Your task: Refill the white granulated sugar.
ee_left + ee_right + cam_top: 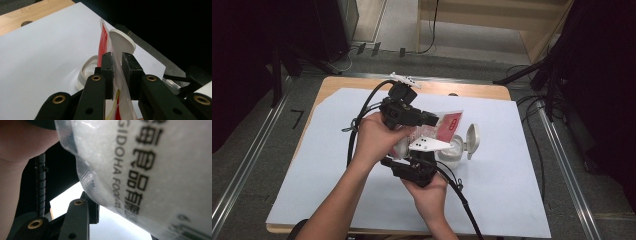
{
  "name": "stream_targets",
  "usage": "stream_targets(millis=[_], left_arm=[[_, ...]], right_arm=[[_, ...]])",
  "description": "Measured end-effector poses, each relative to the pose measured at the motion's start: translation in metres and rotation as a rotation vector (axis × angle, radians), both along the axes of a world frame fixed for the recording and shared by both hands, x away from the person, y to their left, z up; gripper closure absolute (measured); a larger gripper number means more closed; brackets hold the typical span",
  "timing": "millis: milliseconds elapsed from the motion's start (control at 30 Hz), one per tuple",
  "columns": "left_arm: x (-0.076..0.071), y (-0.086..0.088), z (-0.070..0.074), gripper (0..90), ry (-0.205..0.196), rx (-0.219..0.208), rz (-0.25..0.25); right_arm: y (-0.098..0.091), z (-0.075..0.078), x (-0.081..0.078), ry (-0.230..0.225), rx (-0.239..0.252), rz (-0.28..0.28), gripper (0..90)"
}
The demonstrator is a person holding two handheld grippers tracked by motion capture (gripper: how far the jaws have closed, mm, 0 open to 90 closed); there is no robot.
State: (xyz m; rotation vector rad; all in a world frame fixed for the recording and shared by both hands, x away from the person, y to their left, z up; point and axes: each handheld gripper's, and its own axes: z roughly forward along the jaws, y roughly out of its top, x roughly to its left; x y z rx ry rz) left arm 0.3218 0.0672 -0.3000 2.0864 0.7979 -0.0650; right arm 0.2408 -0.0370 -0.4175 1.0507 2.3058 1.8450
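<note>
A clear pouch with red print [448, 125] hangs between both hands above the table's middle. My left gripper [431, 120] is shut on its upper edge; in the left gripper view the two pads [108, 65] pinch the thin film [103, 41]. From below, my right gripper [424, 156] holds the pouch's lower part. In the right gripper view the pouch [150, 170], filled with white grains, presses against the one visible finger [90, 207] and hides the other. Under the pouch stands a white round tub [453, 150] with its flip lid [472, 137] open.
A white sheet [337, 150] covers the wooden table [362, 82], which has a hole [26, 23] near its far edge. Black cables [462, 200] trail from both grippers. Metal rails [257, 145] and dark stands flank the table on the floor.
</note>
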Motion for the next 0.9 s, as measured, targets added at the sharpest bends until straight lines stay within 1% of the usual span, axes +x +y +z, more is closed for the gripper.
stream_targets(millis=[200,333,467,567,600,667,767,833,900], left_arm=[[-0.0013,-0.0021,0.0006,81.1,-0.002,0.0,0.005],[-0.0009,-0.0017,0.0006,81.3,-0.003,-0.001,0.005],[-0.001,-0.0013,0.0007,81.3,-0.007,0.001,0.008],[-0.001,-0.0013,0.0007,81.2,-0.006,-0.001,0.006],[-0.0013,-0.0017,0.0005,81.2,-0.01,-0.004,0.002],[-0.0016,-0.0021,0.001,81.1,-0.015,0.007,-0.001],[-0.0014,-0.0021,0.0012,80.6,-0.017,0.006,0.004],[-0.0022,-0.0019,0.0014,80.4,-0.015,0.001,0.008],[-0.0029,-0.0019,0.0022,80.4,-0.018,0.007,0.01]], right_arm=[[-0.0014,0.0018,-0.0006,-0.001,-0.018,-0.008,63.7],[0.0007,0.0007,-0.0019,-0.037,-0.047,-0.019,63.3],[0.0013,0.0009,-0.0009,-0.039,-0.052,-0.015,63.3],[0.0021,0.0012,-0.0017,-0.052,-0.069,-0.019,63.9],[0.002,0.0012,-0.0019,-0.052,-0.07,-0.021,64.0],[0.002,0.0015,-0.0023,-0.045,-0.059,-0.024,64.1],[0.002,0.0025,-0.0022,-0.037,-0.051,-0.026,64.1],[0.0022,0.0033,-0.0026,-0.032,-0.047,-0.022,64.1],[0.002,0.0041,-0.003,-0.03,-0.046,-0.015,64.1]])
